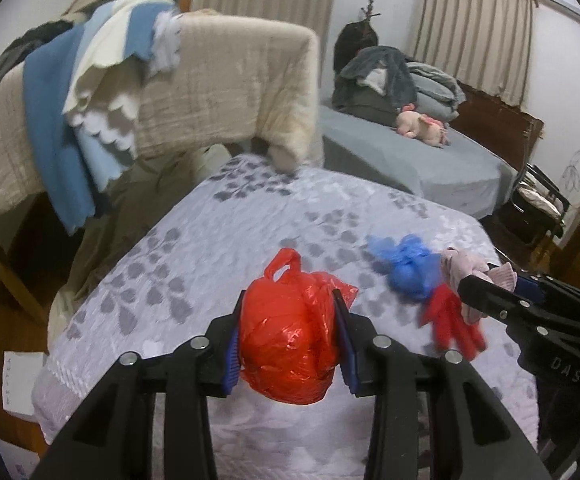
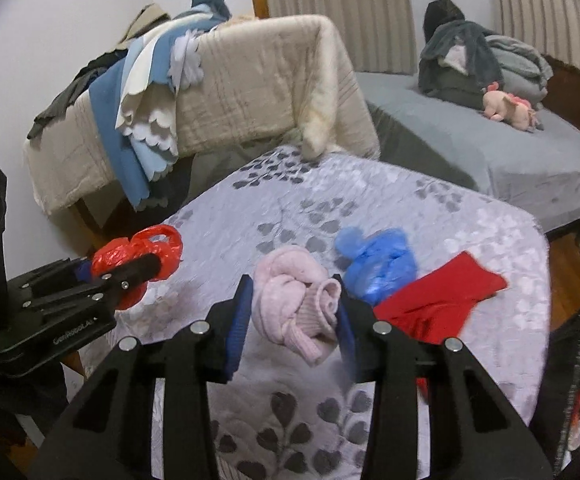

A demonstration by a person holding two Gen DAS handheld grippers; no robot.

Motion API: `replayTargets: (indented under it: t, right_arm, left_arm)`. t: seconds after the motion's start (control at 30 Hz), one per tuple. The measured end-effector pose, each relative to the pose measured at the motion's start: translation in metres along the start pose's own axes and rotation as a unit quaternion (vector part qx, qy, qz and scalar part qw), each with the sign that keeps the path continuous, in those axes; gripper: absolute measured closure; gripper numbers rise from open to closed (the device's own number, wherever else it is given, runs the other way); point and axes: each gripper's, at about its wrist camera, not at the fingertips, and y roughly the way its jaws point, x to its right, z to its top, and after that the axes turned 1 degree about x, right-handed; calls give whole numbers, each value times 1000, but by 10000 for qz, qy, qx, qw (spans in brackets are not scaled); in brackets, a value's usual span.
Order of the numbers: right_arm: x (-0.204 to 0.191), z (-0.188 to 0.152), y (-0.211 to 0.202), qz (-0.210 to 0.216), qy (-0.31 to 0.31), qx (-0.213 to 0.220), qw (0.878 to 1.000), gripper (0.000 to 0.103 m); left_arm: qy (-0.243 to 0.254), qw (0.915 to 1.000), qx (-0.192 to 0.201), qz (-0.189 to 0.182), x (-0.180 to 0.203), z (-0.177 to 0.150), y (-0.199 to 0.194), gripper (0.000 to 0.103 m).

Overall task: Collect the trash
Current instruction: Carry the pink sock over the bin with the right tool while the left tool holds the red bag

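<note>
Pinching a crumpled red plastic bag (image 1: 290, 336) between its blue pads, the left gripper (image 1: 290, 344) is keeping its jaws partly closed, pressed against both sides of the bundle, whose loop handle is sticking up above them. The right gripper (image 2: 294, 320) is likewise clamping a rolled pink cloth (image 2: 296, 308), jaws pressing on either flank of it, with a loose end drooping below the pads.

One red bag, one pink cloth, one crumpled blue plastic bag (image 2: 378, 260) and one red cloth (image 2: 438, 296) are showing. The blue bag and the red cloth are lying on the leaf-patterned bedspread (image 2: 330, 200), toward its right edge; the red cloth is sitting nearest that edge, with the blue bag just beside it on the inner side. The red bag is hanging above the near part of the bed, toward its left edge, and the pink cloth is hanging over the middle of the near part.

Both grippers are pointing forward and slanting downward over the bed, side by side, the left one showing at the left of the right wrist view.
</note>
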Motion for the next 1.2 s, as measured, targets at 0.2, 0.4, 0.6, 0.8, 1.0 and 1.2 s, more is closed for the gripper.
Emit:
replayTargets:
  t: [0.2,0.4,0.6,0.8,1.0,1.2]
  right_arm:
    - [21,1,-36,-143,129,215,9996,65]
    - [37,0,-71,-479,77,357,9982,65]
    - [59,-2,-105,-725,271,524,9956,65]
    - [84,-11,-138,-979,497,661,9917,65]
    - [110,-26,-163,-1252,717,760,9866,65]
    - [132,-41,-185,-1586,856,813,9803,65]
  left_arm:
    - [72,9996,83,-262,34,14,-11,64]
    - [317,9982,127,-499,75,21,-24,64]
    - [522,9956,172,-757,109,23,-37,64]
    - [798,9915,233,-1005,145,22,-52,64]
    - [1064,9862,263,-1244,181,20,-62,64]
    - [1304,9800,250,-1484,215,17,-66,64]
